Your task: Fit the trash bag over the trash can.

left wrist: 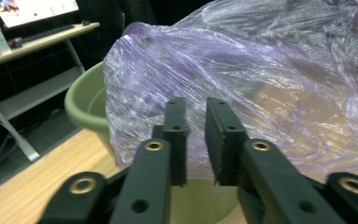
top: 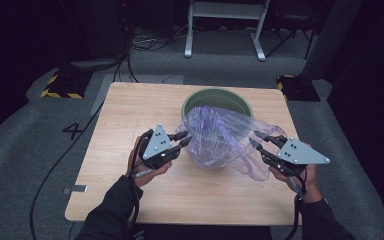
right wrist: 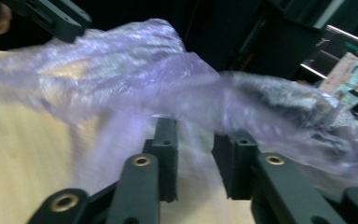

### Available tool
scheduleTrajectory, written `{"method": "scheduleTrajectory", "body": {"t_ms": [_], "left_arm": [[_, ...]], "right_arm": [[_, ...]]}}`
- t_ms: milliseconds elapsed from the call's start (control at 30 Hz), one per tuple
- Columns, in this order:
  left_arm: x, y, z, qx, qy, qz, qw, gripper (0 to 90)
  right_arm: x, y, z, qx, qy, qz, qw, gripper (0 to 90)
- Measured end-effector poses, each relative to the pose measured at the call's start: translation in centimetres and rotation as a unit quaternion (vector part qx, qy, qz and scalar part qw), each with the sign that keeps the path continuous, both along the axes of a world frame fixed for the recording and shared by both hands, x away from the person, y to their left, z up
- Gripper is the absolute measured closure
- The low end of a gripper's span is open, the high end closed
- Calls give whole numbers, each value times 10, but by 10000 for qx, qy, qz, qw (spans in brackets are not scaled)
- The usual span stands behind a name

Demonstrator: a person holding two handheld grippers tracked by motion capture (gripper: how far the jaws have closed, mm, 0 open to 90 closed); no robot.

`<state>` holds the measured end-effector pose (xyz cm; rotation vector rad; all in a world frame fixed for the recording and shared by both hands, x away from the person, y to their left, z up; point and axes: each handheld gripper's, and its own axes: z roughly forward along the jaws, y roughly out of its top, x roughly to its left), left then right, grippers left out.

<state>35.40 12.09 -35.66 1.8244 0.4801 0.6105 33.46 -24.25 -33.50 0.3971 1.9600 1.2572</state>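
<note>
Draping over the green bucket (top: 217, 100), the purple plastic bag (top: 220, 137) lies between both grippers: left gripper (top: 182, 140) nearly together, empty; right gripper (top: 257, 141) slightly apart, film between.

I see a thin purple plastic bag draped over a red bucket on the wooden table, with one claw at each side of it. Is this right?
Not quite: the bucket is green, not red, as the high view shows. The rest holds: the thin purple plastic bag drapes over it on the wooden table, with the left claw and right claw at its sides.

Left claw (top: 184, 139) and right claw (top: 258, 140), both slightly agape, tips facing inward.
</note>
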Motion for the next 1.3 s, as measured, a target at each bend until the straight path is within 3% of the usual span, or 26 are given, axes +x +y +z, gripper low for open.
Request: {"method": "scheduleTrajectory", "body": {"t_ms": [200,233,300,433,600,633,733,800,833,933,1000,1067,1100,1133,1167,1300], "left_arm": [[10,9,0,-111,-22,121,9999,880],[15,11,1,-186,145,101,9997,882],[17,13,3,-259,132,146,9995,891],[27,21,13,-337,191,279,9989,891],[33,28,14,-413,279,312,9983,799],[36,34,14,-605,338,315,9971,741],[37,39,14,-741,479,268,9957,500],[33,39,15,-701,510,205,9960,308],[24,36,16,-611,384,1,9974,248],[13,31,16,-451,230,-148,9986,159],[-2,18,15,-123,59,-373,9992,147],[-7,13,15,-52,16,-449,9990,147],[-16,3,17,104,-48,-627,9980,150],[-16,3,17,104,-48,-627,9980,152],[-26,-5,20,167,-139,-855,9961,153],[-37,-12,27,239,-249,-1049,9939,154]], "right_arm": [[20,-2,2,103,22,-273,9996,828],[29,-2,1,134,-26,-426,9990,872],[34,-2,1,128,-16,-498,9987,879],[56,-2,-3,-18,245,-730,9970,900],[65,-6,-8,-103,385,-900,9951,900],[66,-10,-9,-43,341,-949,9949,900],[66,-14,-10,13,325,-994,9945,900],[66,-18,-10,57,395,-975,9944,900],[66,-19,-11,55,409,-969,9944,900],[65,-20,-12,44,465,-951,9944,900],[66,-19,-14,-19,524,-939,9942,900],[66,-18,-14,-60,566,-954,9938,900],[66,-18,-15,-66,584,-958,9937,900],[66,-18,-15,-66,584,-958,9937,900],[66,-16,-15,-94,599,-963,9935,900],[66,-15,-13,-133,629,-927,9936,900]]}}
